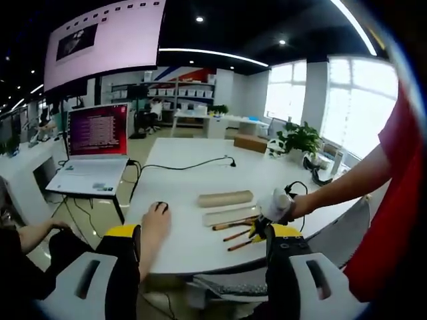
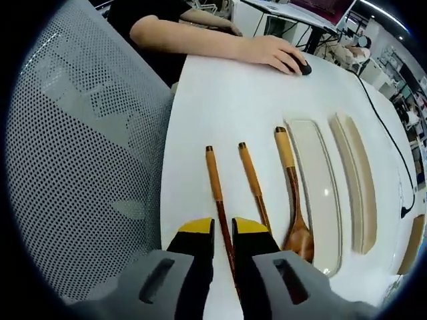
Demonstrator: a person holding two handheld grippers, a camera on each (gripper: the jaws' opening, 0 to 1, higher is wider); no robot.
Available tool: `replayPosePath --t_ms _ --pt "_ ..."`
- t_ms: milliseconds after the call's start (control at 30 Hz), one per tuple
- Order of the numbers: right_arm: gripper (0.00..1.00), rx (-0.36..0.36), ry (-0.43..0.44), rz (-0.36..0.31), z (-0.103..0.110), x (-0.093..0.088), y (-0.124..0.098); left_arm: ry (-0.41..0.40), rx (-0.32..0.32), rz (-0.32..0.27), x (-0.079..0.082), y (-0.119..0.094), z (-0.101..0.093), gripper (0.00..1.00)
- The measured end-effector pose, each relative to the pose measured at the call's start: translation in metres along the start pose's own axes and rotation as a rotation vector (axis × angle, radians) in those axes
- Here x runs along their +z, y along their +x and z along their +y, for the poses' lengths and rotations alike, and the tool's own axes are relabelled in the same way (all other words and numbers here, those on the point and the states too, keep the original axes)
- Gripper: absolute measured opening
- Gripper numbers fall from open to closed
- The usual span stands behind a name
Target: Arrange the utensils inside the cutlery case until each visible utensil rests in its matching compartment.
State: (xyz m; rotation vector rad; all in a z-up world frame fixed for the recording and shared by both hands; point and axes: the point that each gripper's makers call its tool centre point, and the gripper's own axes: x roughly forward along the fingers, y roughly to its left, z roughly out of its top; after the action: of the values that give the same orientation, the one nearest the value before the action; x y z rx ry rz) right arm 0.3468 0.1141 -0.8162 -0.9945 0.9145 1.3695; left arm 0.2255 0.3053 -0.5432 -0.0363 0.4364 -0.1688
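Lighting and picture quality: bright, even, usable.
Daylight from the windows [image 1: 347, 107] blows out to white; ceiling strip lights [image 1: 213, 55] add glare. The white table [image 2: 233, 100] below shows soft, faint shadows. Fisheye bending grows away from the table; the nearest gripper parts are slightly soft.

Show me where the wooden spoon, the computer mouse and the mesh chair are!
wooden spoon [image 2: 291, 175]: right gripper view, middle of its handle.
computer mouse [image 2: 303, 67]: right gripper view, its black end.
mesh chair [image 2: 87, 153]: right gripper view, its grey backrest.
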Motion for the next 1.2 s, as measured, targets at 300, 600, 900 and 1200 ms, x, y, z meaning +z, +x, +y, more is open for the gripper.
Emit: replayPosePath --t_ms 300,600,900,1200 --pt "0.07 -0.019 -0.072 0.059 -0.004 -0.006 0.002 -0.025 0.017 0.0 -0.003 -0.001 0.007 0.79" --pt "0.02 0.005 -0.16 0.073 0.0 0.0 0.005 -0.041 -0.005 0.006 -0.01 0.005 -0.001 0.8" --pt "0.02 0.089 -0.016 0.156 -0.004 0.0 0.008 -0.084 0.0 -0.114 0.02 0.014 0.005 0.73" --pt "0.01 0.058 -0.01 0.27 -0.006 -0.003 0.012 -0.035 0.042 -0.116 0.013 0.013 0.01 0.71"
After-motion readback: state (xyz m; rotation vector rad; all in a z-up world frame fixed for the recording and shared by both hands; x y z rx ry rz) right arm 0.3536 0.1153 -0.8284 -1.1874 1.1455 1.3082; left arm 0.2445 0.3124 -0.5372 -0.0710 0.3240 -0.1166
